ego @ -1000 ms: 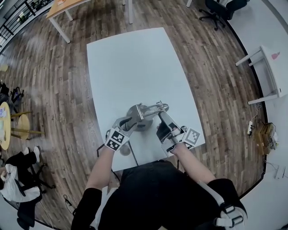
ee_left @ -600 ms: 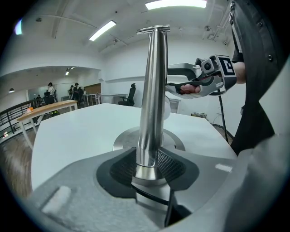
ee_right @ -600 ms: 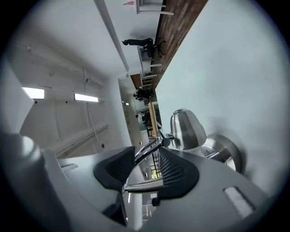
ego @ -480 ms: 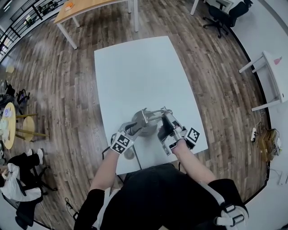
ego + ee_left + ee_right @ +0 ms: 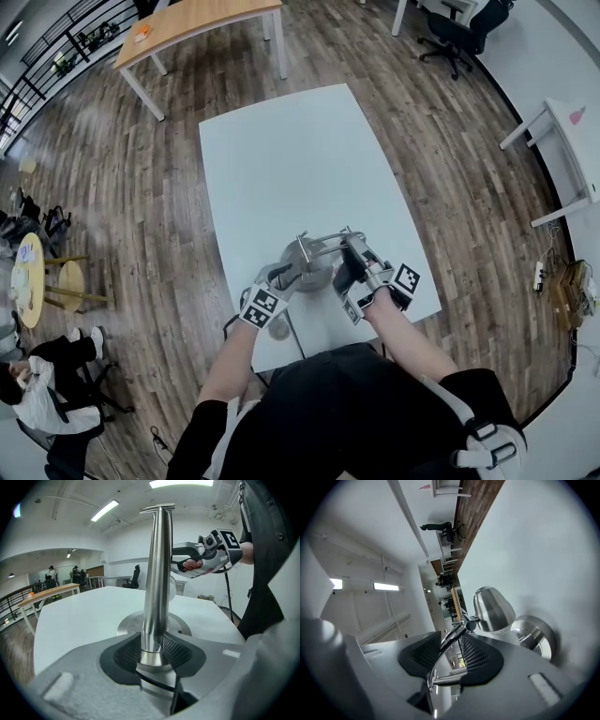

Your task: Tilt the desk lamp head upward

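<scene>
A brushed-metal desk lamp stands near the front edge of the white table (image 5: 281, 159). It has a round base (image 5: 312, 272), an upright pole (image 5: 157, 573) and a thin arm (image 5: 328, 238) that runs right from the pole's top. My left gripper (image 5: 286, 275) is shut on the pole low down, just above the base (image 5: 126, 623). My right gripper (image 5: 352, 258) is at the arm's far end, and its jaws are closing with the arm (image 5: 454, 639) between the pads. Beyond them hangs the bell-shaped lamp head (image 5: 493, 609), pointing down at the base (image 5: 534, 639).
The table's front edge runs just behind both grippers. Wooden floor lies all round. A wooden table (image 5: 197, 19) and an office chair (image 5: 450, 19) stand at the back. A white side table (image 5: 572, 141) is at the right and stools (image 5: 47, 281) at the left.
The right gripper has crept up along the lamp arm and its jaws have narrowed round it. The left gripper keeps its hold on the pole. The head view has shifted slightly.
</scene>
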Demonstrator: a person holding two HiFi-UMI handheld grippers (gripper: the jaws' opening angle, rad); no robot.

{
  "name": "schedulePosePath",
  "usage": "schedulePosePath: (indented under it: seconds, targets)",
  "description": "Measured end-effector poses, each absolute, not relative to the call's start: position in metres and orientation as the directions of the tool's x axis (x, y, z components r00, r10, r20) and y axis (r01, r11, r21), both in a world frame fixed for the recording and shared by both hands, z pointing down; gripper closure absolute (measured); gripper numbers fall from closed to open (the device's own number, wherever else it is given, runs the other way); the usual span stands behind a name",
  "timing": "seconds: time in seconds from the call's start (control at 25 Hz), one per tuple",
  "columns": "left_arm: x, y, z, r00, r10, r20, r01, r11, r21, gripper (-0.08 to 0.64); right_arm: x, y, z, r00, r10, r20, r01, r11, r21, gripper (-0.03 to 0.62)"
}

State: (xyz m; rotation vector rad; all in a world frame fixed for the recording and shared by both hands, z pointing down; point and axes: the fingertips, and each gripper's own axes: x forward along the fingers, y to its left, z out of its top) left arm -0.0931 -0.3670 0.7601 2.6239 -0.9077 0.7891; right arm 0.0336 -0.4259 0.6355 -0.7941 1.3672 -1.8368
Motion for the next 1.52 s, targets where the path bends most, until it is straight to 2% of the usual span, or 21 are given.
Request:
schedulePosePath:
  seconds: [0.32, 0.52, 0.64, 1.12, 1.52]
  targets:
    - [-0.092, -0.369, 0.762, 0.657, -0.49, 0.572, -0.628, -0.776, 0.056, 0.417, 0.048, -0.435, 0.597, -0.579, -0.815, 0.028, -0.013, -0.025, -1.0, 0.463]
    - [-0.093, -0.369, 0.762, 0.652, -0.495, 0.574, -0.636, -0.769, 0.06, 0.417, 0.05, -0.438, 0.562, -0.644, -0.765, -0.013, -0.255, 0.23, -0.939, 0.46]
    - [-0.091, -0.37, 0.762, 0.648, -0.496, 0.578, -0.638, -0.768, 0.056, 0.417, 0.048, -0.439, 0.537, -0.677, -0.735, -0.03, -0.331, 0.341, -0.88, 0.462]
    - [-0.092, -0.373, 0.764, 0.644, -0.494, 0.584, -0.641, -0.765, 0.059, 0.419, 0.034, -0.438, 0.501, -0.714, -0.7, 0.007, -0.483, 0.486, -0.728, 0.476]
    - [-0.097, -0.375, 0.762, 0.64, -0.502, 0.581, -0.649, -0.759, 0.059, 0.418, 0.011, -0.435, 0.479, -0.747, -0.665, -0.011, -0.516, 0.59, -0.62, 0.492]
